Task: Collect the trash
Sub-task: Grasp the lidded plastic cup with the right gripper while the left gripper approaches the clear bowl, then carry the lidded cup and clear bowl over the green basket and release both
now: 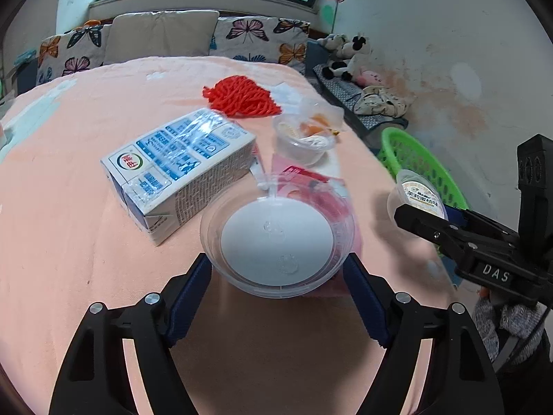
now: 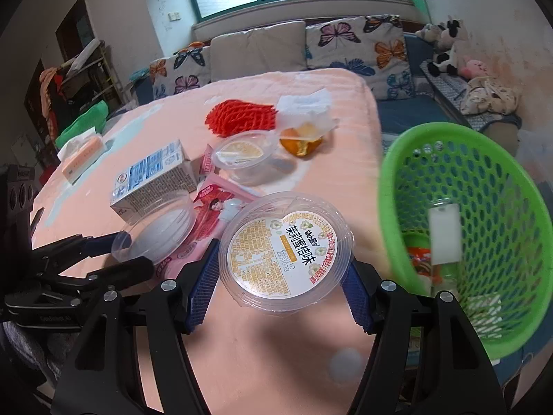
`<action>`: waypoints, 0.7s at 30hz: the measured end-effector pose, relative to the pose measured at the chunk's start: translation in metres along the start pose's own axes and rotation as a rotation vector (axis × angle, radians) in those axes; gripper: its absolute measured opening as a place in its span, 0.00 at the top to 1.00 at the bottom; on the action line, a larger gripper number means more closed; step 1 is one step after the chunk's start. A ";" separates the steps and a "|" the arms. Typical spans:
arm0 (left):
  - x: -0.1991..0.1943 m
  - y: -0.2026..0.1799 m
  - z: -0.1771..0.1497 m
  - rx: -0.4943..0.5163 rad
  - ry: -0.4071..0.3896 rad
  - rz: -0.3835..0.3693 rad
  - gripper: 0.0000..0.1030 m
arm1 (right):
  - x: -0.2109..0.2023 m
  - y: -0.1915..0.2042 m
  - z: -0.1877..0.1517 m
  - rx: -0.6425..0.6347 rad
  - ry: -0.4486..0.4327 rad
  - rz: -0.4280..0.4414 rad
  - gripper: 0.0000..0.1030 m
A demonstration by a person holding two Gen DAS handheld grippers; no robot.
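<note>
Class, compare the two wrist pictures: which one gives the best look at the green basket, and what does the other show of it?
The right wrist view shows the green basket best: its rim, perforated wall and the trash already lying inside are all visible. In the left wrist view only part of the green basket shows beyond the table edge, partly hidden by the right gripper and its labelled cup.

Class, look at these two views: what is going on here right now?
A person is clearing trash off a pink-covered table with two handheld grippers. The left gripper grips an empty clear plastic cup; the right gripper grips a sealed labelled cup next to the green basket, which already holds some trash.
</note>
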State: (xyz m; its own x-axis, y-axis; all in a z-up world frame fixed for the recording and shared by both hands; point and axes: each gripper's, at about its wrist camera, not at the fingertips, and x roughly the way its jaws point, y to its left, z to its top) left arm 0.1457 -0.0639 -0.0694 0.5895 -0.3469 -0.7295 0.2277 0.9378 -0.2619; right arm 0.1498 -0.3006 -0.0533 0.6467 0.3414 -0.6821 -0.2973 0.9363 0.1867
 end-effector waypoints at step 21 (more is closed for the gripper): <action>0.009 -0.024 0.018 0.078 0.049 -0.022 0.12 | -0.031 -0.062 -0.017 0.129 -0.027 -0.085 0.36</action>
State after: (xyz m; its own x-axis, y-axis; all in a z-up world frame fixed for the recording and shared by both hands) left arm 0.1600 -0.0894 -0.0584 0.5452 -0.3643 -0.7550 0.3010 0.9257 -0.2293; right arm 0.1362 -0.3704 -0.0555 0.6851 0.2612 -0.6800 -0.1494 0.9640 0.2197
